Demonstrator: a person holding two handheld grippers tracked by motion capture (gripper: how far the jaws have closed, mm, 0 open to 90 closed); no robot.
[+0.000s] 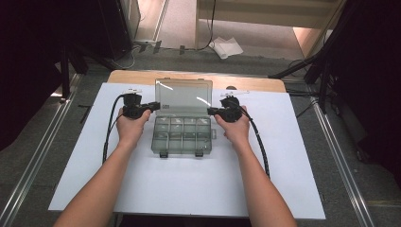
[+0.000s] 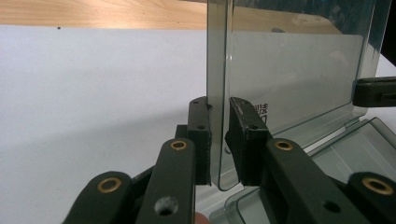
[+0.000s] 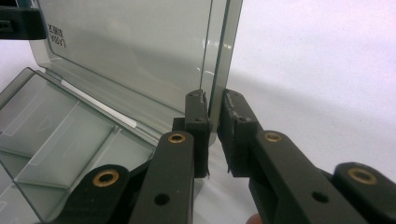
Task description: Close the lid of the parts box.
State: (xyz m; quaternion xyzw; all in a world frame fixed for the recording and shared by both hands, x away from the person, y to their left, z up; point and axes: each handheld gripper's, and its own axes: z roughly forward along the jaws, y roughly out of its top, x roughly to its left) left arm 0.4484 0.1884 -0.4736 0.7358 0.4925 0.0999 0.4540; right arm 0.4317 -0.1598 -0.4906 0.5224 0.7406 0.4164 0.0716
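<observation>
Both claws, left claw [image 2: 219,140] and right claw [image 3: 213,135], are being clamped on the lid's [image 1: 183,97] side edges, so it is being kept upright.

— What does the work sit on?

— A white sheet [image 1: 189,189] spread over a wooden table [image 1: 142,75]; a strip of bare wood shows along the table's far edge.

— And the floor?

— Grey floor [image 1: 47,137] (carpet, by the look of it), with metal rails [image 1: 338,156] running along both sides of the table. Farther back it turns lighter, and a crumpled white paper [image 1: 227,46] lies there beside some dark cables [image 1: 127,59].

— What about the edges of the room?

— Dark on both sides: black stands [image 1: 326,71] lean in at the right, and black shapes fill the left. A pale wooden frame [image 1: 265,19] stands at the back, brightly lit.
</observation>
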